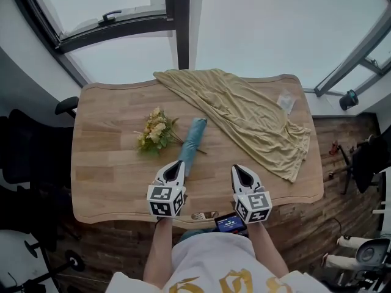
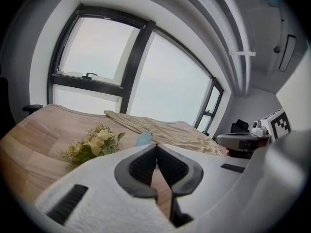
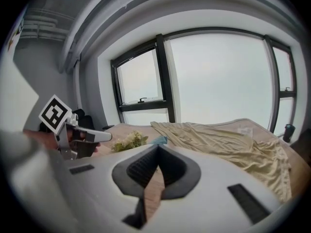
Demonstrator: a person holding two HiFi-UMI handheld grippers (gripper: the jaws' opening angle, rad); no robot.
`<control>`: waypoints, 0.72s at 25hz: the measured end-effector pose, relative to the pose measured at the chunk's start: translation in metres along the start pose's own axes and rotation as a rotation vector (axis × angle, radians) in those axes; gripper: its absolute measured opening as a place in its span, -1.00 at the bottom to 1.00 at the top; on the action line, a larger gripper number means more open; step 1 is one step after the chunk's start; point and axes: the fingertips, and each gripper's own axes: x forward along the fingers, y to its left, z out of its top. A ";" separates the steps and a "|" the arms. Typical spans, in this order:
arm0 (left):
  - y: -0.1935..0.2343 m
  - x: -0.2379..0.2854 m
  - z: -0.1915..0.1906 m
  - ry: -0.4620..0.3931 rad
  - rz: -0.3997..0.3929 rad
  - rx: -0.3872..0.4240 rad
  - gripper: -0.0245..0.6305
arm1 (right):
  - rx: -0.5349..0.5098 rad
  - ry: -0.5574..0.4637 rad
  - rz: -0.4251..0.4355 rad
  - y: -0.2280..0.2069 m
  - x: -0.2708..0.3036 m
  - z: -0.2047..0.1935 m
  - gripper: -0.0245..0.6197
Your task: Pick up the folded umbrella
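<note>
A: You are holding both tongs over the near edge of the table [image 1: 104,188], with their marker cubes hanging just past the rim. The left gripper [image 1: 177,165] is clenched, its tips meeting with nothing between them. The right gripper [image 1: 240,171] is showing the same, clenched and empty.

B: The folded umbrella [image 1: 193,140] is lying on the wood a little left of the middle. Its length is running away from you and leaning slightly right. Its near end is sitting just beside your left gripper's tips; whether they are touching, I cannot tell.

A: On the umbrella's left the flowers [image 1: 155,132] are crowding it, with stems reaching across to its side. Beyond the flowers, bare wood is stretching out to the table's left edge, where a black chair [image 1: 24,154] is standing close.

B: On the right, the cloth [image 1: 247,118] is spreading from the far edge diagonally down toward the right-hand edge. Its long hem is passing near the umbrella's far end but lying apart from it.

A: Between the umbrella and that hem, a wedge of bare wood is opening straight ahead of your right gripper.

B: A small clear packet [image 1: 285,100] is resting on the cloth near the far right corner, well apart from the umbrella. The table's far edge is running along under the window [image 1: 122,60].
</note>
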 end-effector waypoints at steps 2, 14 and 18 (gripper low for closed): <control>0.002 0.003 0.000 0.018 0.012 0.021 -0.86 | 0.000 -0.005 -0.001 -0.001 0.002 0.004 -0.89; 0.006 0.019 -0.002 0.053 0.041 0.054 -0.86 | -0.017 0.003 0.054 0.002 0.025 0.003 -0.89; 0.016 0.026 -0.005 0.075 0.057 0.028 -0.86 | -0.025 0.016 0.066 0.001 0.033 -0.001 -0.89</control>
